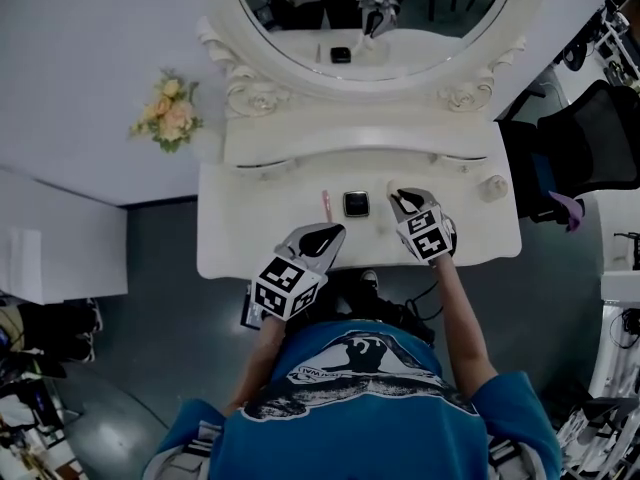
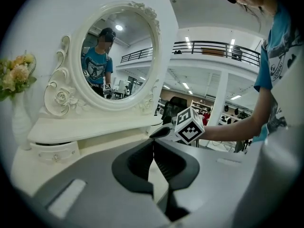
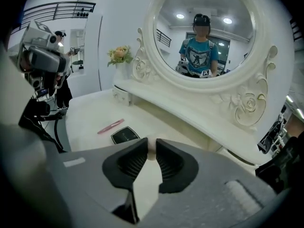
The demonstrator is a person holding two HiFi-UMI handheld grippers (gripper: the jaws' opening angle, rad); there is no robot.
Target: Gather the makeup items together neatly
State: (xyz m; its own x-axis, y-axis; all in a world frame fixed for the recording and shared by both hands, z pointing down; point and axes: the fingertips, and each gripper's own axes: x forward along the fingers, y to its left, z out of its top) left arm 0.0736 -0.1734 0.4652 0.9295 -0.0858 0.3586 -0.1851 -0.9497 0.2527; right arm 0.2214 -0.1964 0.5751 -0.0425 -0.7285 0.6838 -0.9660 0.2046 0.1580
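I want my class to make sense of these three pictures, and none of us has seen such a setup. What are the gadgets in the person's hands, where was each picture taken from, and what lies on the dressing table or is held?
There is no robot here. A person holds a two-jawed tool with a marker cube in each hand. The head view looks down from a camera on the person's head, and the other two come from cameras riding on each tool. On the white dressing table lie a pink stick, a black compact and, farther right, a small pale jar. The left hand-held gripper is shut and empty. The right hand-held gripper seems closed on a small pale tube.
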